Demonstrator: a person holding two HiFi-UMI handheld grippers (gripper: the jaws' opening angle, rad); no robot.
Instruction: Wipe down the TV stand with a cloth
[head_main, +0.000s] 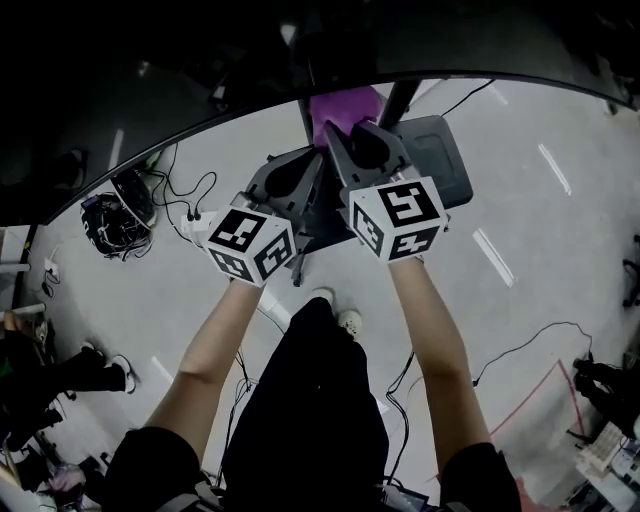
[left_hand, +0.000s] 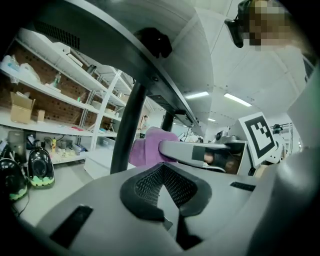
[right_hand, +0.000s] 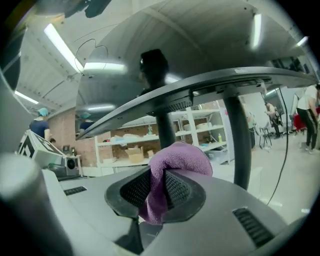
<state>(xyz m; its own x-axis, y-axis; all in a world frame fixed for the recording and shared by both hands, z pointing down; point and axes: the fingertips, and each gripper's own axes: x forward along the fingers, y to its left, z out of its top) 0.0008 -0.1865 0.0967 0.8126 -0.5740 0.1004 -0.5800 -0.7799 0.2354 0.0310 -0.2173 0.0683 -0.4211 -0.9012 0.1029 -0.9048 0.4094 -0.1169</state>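
Note:
A purple cloth (head_main: 345, 103) is bunched in my right gripper (head_main: 352, 138), which is shut on it; the cloth (right_hand: 175, 160) bulges out past the black pads. It is held up by the black pole (right_hand: 239, 140) of the TV stand, under the curved dark screen (right_hand: 200, 85). The stand's grey base (head_main: 445, 160) lies on the floor below. My left gripper (head_main: 292, 178) hangs close beside the right one, shut with nothing between its pads (left_hand: 150, 185). In the left gripper view the cloth (left_hand: 147, 147) and the right gripper's finger (left_hand: 185, 150) show just behind another stand pole (left_hand: 127, 130).
Black cables and a white power strip (head_main: 195, 228) trail over the grey floor. A dark bundle of gear (head_main: 115, 222) lies at the left. Someone's shoes (head_main: 100, 370) stand at the far left. White shelves (left_hand: 50, 100) with boxes line the back wall.

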